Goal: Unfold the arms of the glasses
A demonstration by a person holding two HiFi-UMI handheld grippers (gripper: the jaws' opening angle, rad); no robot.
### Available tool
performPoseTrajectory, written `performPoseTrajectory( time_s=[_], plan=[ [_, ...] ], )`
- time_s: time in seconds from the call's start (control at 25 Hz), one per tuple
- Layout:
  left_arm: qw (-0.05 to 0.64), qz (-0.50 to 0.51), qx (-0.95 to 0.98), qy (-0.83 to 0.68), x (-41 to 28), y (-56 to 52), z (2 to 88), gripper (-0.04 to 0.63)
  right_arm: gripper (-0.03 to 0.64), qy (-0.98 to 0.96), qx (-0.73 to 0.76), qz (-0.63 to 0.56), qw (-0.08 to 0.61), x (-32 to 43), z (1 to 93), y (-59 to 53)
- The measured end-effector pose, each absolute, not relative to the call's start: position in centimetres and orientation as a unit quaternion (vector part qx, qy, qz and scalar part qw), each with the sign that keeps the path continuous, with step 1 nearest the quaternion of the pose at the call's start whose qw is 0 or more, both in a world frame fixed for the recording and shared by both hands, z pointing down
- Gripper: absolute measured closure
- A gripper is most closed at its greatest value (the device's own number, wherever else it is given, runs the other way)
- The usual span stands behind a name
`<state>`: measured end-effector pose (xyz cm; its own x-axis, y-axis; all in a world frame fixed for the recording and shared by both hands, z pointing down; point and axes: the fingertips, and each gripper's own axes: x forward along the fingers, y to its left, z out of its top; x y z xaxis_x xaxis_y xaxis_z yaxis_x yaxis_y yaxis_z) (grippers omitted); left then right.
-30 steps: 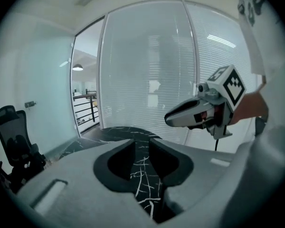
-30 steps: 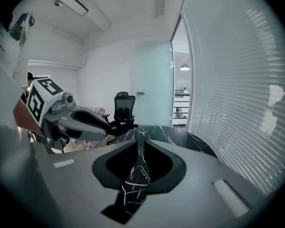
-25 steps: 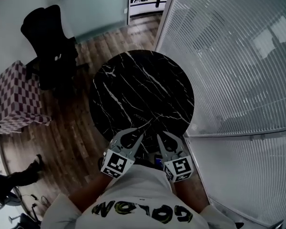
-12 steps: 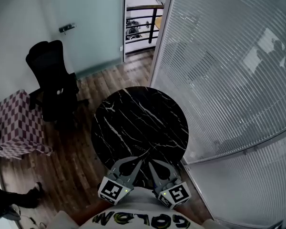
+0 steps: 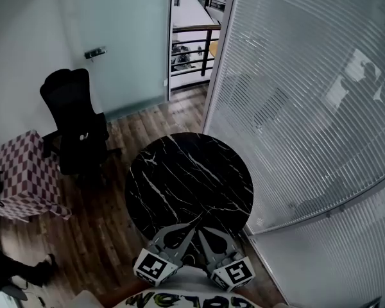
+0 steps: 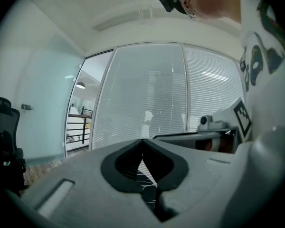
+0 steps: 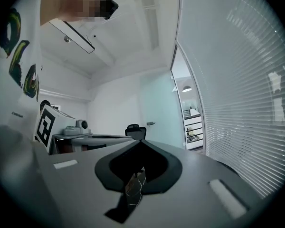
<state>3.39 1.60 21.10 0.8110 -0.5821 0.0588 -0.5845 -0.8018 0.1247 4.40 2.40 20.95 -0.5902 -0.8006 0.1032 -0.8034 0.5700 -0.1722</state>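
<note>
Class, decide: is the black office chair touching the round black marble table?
Apart. The head view shows a strip of wooden floor between the black office chair and the round black marble table.

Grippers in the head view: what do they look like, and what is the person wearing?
Both the left gripper and the right gripper are pale grey shells that taper to a point, with black teardrop-shaped linings inside the jaws. Each carries a white marker cube printed with black squares. The person wears a white shirt with green, dark-edged lettering.
</note>
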Motion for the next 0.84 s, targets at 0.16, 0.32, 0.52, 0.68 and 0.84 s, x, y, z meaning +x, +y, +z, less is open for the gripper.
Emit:
performPoseTrajectory(
  time_s=[0.16, 0.32, 0.52, 0.68, 0.84],
  plan=[
    [0.065, 0.01, 0.949, -0.308, 3.3, 2.3, 20.8, 0.591, 0.615, -0.891, 0.446, 0.086, 0.015, 4.0, 20.4, 2.7],
    [0.067, 0.008, 0.948, -0.312, 3.2, 2.5, 20.9, 0.591, 0.615, -0.89, 0.449, 0.078, 0.017, 4.1, 20.3, 2.9],
    [0.073, 0.011, 0.947, -0.312, 3.2, 2.7, 21.2, 0.591, 0.615, -0.893, 0.444, 0.076, 0.011, 4.0, 20.4, 3.2],
    [0.076, 0.017, 0.948, -0.308, 3.4, 2.7, 21.4, 0.591, 0.615, -0.895, 0.439, 0.075, 0.011, 3.9, 20.3, 3.4],
    [0.072, 0.016, 0.949, -0.307, 3.5, 2.9, 21.3, 0.591, 0.615, -0.895, 0.439, 0.078, 0.016, 4.0, 20.5, 3.6]
  ],
)
